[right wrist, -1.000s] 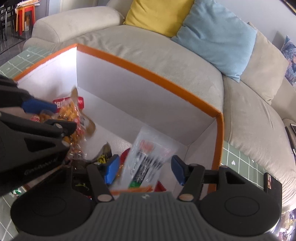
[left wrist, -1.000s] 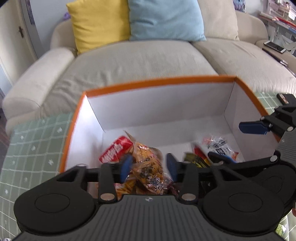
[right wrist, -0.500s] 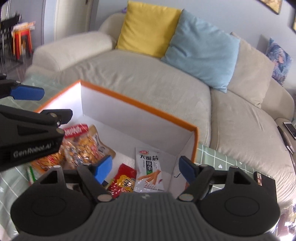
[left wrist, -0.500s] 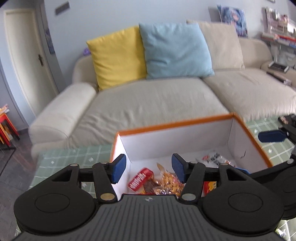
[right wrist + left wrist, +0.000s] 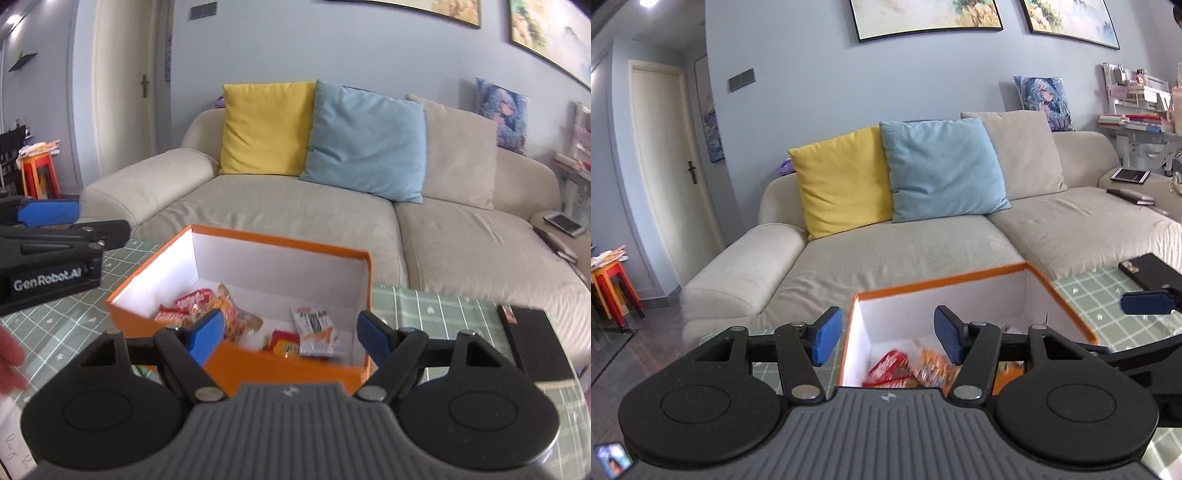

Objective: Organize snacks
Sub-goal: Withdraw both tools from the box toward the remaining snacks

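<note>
The left gripper [image 5: 888, 339] hangs above the near left corner of the orange box [image 5: 280, 363], tilted gently downward, its jaws opening with nothing between the blue pads; the right gripper [image 5: 291, 334] hovers over the box's near wall, also angled down, jaws spread wide and empty. Both tools are matte black plastic with round pivot discs and a ribbed grey body; the fingertips are ridged blue rubber. The side of the left tool reads "GenRobot.AI" in white letters in the right wrist view; part of a hand [image 5: 9, 363] shows at that view's left edge.

The box is rectangular card, orange outside and plain white inside, open-topped, on a table [image 5: 436, 306] covered in a glossy pale green grid-patterned cloth. The snacks lie on its floor: a red packet [image 5: 194, 299] and a crinkly orange bag [image 5: 231, 314] at the left; a small red pack [image 5: 284, 341] and a white pouch [image 5: 314, 326] at the right; their print is too blurred to read. A flat black box [image 5: 535, 343] lies on the cloth, right of the orange one.
</note>
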Tool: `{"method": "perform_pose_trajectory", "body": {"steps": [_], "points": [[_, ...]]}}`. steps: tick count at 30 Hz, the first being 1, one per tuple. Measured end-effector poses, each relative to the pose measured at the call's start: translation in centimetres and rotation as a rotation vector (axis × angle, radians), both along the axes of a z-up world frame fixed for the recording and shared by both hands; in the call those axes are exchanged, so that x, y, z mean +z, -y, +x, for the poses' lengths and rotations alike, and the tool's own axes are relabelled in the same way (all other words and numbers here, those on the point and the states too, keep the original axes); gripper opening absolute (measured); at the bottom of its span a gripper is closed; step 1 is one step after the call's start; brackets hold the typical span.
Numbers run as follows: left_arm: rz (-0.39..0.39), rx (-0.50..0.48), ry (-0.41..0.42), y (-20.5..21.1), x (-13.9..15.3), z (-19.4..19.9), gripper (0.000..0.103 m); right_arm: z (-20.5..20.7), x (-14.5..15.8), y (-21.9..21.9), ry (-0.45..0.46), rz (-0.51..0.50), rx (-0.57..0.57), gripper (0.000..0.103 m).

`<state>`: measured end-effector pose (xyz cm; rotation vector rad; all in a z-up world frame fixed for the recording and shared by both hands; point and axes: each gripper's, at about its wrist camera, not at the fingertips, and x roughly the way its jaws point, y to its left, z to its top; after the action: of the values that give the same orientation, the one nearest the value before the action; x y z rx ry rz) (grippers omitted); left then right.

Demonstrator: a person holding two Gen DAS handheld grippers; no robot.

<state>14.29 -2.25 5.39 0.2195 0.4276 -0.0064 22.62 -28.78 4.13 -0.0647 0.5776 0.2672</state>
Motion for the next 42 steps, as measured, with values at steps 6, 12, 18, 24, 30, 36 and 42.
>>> {"method": "perform_pose_trajectory", "body": {"steps": [6, 12, 18, 24, 30, 36, 42], "points": [[-0.062, 0.024, -0.078, -1.4, -2.3, -2.8, 0.075, -4.2, -2.6, 0.5, -0.051, -0.021, -0.040, 0.077], [-0.140, 0.000, -0.208, -2.6, -5.3, -4.7, 0.075, -7.6, -5.8, 1.6, -0.121, -0.001, -0.088, 0.086], [-0.210, -0.045, -0.346, -3.4, -8.3, -5.8, 0.081, -8.8, -8.6, 2.1, -0.195, -0.026, -0.115, 0.086], [-0.226, -0.020, -0.404, -4.4, -10.6, -6.2, 0.083, -8.7, -11.5, 2.1, -0.287, -0.043, -0.123, 0.086], [-0.267, 0.011, -0.388, -5.6, -12.3, -6.3, 0.084, -8.5, -13.0, 1.8, -0.299, -0.063, -0.096, 0.086], [-0.250, -0.017, -0.365, -5.5, -12.7, -6.1, 0.084, -8.1, -13.4, 1.4, -0.268, -0.096, -0.085, 0.086], [-0.268, -0.066, -0.370, -4.9, -12.6, -5.5, 0.083, -7.0, -12.8, 2.0, -0.178, -0.140, -0.113, 0.086]]}}
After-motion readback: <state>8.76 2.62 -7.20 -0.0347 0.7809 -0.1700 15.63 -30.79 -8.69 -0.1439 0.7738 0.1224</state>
